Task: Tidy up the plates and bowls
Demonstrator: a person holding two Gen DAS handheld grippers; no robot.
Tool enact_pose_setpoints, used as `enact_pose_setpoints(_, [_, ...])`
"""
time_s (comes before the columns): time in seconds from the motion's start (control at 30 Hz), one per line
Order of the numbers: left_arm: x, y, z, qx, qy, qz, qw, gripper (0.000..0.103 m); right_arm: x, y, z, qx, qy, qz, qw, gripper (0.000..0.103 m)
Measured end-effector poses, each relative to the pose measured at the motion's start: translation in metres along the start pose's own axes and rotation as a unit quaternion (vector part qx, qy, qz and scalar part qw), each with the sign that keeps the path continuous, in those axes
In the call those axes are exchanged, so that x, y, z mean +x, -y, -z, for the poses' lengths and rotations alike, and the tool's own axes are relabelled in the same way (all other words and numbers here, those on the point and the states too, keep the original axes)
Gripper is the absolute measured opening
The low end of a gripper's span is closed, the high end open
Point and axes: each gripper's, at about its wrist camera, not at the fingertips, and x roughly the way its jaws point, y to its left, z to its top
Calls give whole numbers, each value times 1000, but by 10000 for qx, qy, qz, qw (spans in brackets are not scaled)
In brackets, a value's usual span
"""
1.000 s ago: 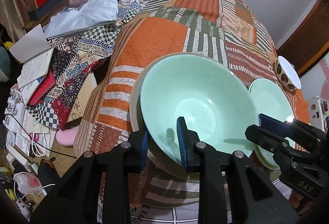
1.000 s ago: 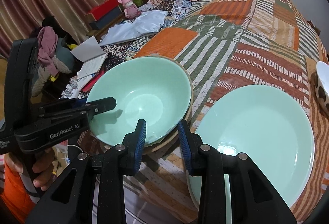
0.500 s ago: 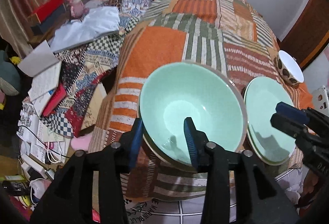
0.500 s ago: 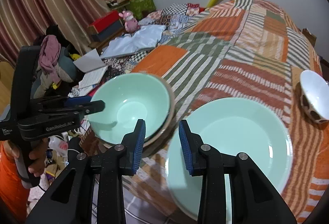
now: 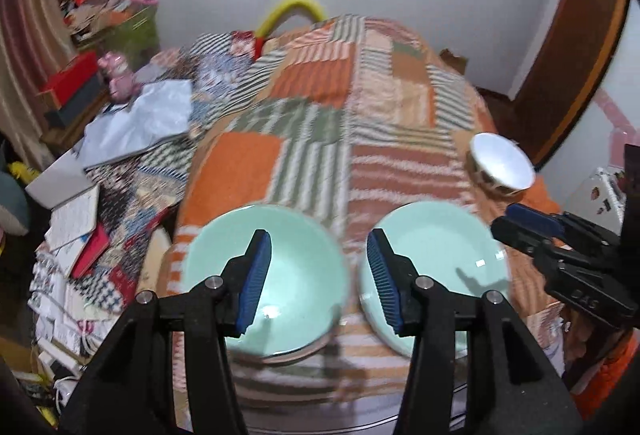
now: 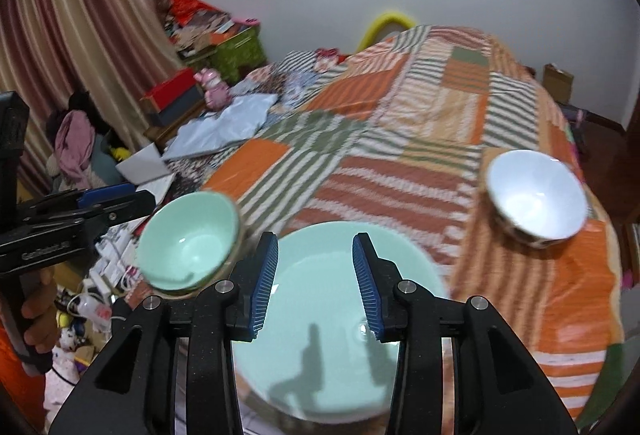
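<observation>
A mint-green bowl rests inside a beige dish on the patchwork bedspread, at the near left; it also shows in the right wrist view. A mint-green plate lies to its right, and shows in the right wrist view. A white bowl with a brown patterned outside stands farther right, also in the right wrist view. My left gripper is open and empty, raised above both green dishes. My right gripper is open and empty above the plate.
The patchwork bedspread covers the bed. Books, papers and a folded blue cloth lie left of the bed. Boxes and a pink toy stand at the far left. A wooden door is at the right.
Both grippers have pulled up and back from the dishes and opened wider. The left gripper let go of the green bowl's rim, and the bowl stays in the beige dish.
</observation>
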Motion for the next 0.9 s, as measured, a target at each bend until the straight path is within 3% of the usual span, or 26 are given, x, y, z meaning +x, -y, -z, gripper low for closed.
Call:
enact_pose_setpoints(0.1, [3, 24, -10, 78, 92, 172, 9998, 55, -12, 22, -1, 118, 137, 218, 9996, 44])
enact_pose_setpoints(0.4, [27, 90, -41, 401, 113, 573, 9975, 67, -37, 89, -4, 462, 310, 899, 9944, 44])
enact_pose_setpoints(0.9, [120, 175, -82, 775, -397, 903, 9921, 67, -26, 172, -9, 1021, 194, 1318, 9858, 44])
